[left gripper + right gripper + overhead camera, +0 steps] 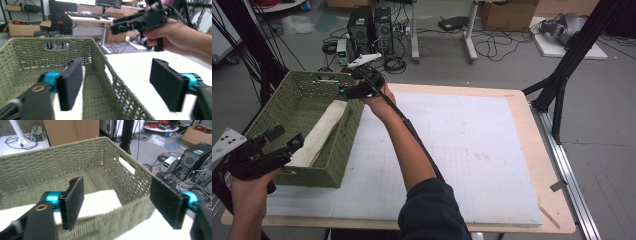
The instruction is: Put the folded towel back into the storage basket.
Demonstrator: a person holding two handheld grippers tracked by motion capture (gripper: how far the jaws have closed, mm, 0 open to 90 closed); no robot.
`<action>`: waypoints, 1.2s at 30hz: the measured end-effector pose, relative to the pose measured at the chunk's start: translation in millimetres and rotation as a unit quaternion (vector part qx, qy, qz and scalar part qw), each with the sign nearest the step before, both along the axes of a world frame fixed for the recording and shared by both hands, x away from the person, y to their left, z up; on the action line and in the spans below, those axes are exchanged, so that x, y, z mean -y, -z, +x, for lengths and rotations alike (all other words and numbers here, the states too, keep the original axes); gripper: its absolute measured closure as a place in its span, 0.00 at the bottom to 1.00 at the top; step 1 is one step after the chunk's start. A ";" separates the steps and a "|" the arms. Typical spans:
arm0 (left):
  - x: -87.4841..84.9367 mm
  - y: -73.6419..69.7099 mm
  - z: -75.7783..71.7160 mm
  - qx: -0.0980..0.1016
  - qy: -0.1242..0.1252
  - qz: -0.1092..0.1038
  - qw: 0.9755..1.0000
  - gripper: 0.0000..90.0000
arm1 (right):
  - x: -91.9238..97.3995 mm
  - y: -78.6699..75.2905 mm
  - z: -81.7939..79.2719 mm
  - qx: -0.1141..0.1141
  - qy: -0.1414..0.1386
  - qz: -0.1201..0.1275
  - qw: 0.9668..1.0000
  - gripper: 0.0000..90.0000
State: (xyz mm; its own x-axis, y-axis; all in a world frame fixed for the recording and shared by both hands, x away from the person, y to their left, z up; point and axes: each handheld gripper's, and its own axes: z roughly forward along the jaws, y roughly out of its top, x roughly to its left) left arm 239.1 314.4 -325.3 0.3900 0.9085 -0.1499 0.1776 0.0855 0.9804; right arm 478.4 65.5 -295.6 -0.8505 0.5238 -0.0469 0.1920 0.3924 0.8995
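**Cloth lies in the basket, both grippers open**

A folded white cloth lies flat on the floor of the green woven basket. It runs along the wall nearest the middle of the table. The basket sits on the left part of the white mat that covers the wooden table.

The left gripper hangs over the near end of the basket. Its jaws stand wide apart with nothing between them. The right gripper is above the far end of the basket, maybe just over the rim; the picture is blurry there. Its jaws are wide open too and hold nothing.
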 end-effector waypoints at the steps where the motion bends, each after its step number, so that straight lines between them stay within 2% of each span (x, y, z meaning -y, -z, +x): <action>1: 1.2 -0.1 0.3 0.000 -0.004 0.001 1.000 0.21 | 5.1 0.0 -1.8 0.001 -0.001 -0.001 1.000 0.24; 4: 5.6 0.3 2.3 -0.001 0.006 -0.006 1.000 0.19 | 18.5 -0.5 -5.6 -0.001 0.005 0.002 1.000 0.17; 7: 10.3 0.9 4.3 -0.002 0.014 -0.005 1.000 0.19 | 34.7 -0.8 -11.3 -0.007 0.007 0.007 1.000 0.17; 14: 23.7 1.6 9.2 -0.006 0.041 0.002 0.999 0.19 | 69.3 0.7 -22.1 0.001 0.019 0.007 1.000 0.17; 22: 41.0 1.2 16.1 -0.007 0.077 -0.003 0.997 0.21 | 112.4 5.2 -37.8 0.002 0.037 0.005 0.999 0.17; 27: 55.3 -0.4 20.7 -0.010 0.106 -0.017 0.994 0.22 | 139.6 11.1 -50.0 0.002 0.052 0.001 0.999 0.17; 33: 75.0 0.1 26.8 -0.012 0.135 -0.007 0.991 0.22 | 174.3 16.9 -67.7 0.003 0.075 -0.002 0.997 0.17; 35: 82.3 0.9 28.6 -0.011 0.147 -0.006 0.989 0.22 | 187.1 19.4 -74.4 0.002 0.082 -0.004 0.997 0.17; 36: 87.1 1.4 29.6 -0.010 0.157 -0.004 0.988 0.23 | 193.5 20.8 -78.0 0.003 0.085 -0.005 0.996 0.17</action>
State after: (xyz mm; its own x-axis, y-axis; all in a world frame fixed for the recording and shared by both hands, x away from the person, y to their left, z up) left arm 268.7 227.4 -326.7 0.6490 0.7422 -0.1672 0.2152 0.0317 0.9761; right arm 400.5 -128.0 -316.4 -0.7491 0.6599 -0.0583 0.2509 0.3640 0.8969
